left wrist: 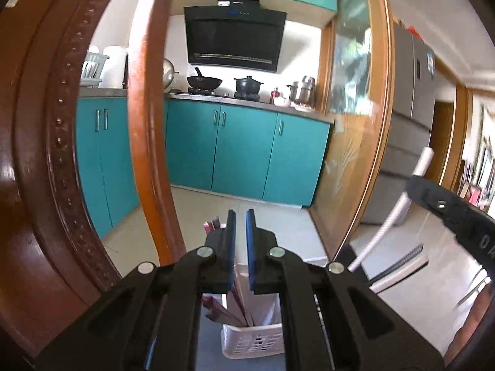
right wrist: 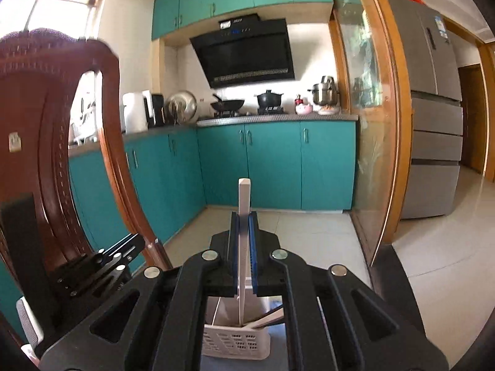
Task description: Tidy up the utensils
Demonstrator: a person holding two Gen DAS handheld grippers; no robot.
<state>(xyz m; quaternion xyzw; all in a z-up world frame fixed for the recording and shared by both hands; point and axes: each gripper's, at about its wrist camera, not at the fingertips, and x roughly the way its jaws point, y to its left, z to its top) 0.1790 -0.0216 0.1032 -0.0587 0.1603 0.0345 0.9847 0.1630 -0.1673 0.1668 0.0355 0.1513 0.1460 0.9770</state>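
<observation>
A white perforated basket (left wrist: 252, 341) stands just below my left gripper (left wrist: 240, 213), with dark red chopsticks (left wrist: 213, 226) leaning in it behind the left finger. The left jaws are shut to a thin slit with nothing in it. My right gripper (right wrist: 244, 215) is shut on a long white utensil handle (right wrist: 244, 194) that stands upright, its lower end down in the basket (right wrist: 229, 344). Another white stick (right wrist: 266, 318) lies slanted inside. The left wrist view shows the right gripper (left wrist: 445, 204) at the right with the white handle (left wrist: 422, 162). The left gripper (right wrist: 123, 247) shows at the lower left of the right wrist view.
A carved wooden chair back (left wrist: 62, 142) rises close on the left in both views (right wrist: 46, 130). Beyond it are teal kitchen cabinets (left wrist: 241, 151), a stove with pots, a glass sliding door (right wrist: 368, 154) and a grey fridge (right wrist: 436, 142). Light floor tiles spread to the right.
</observation>
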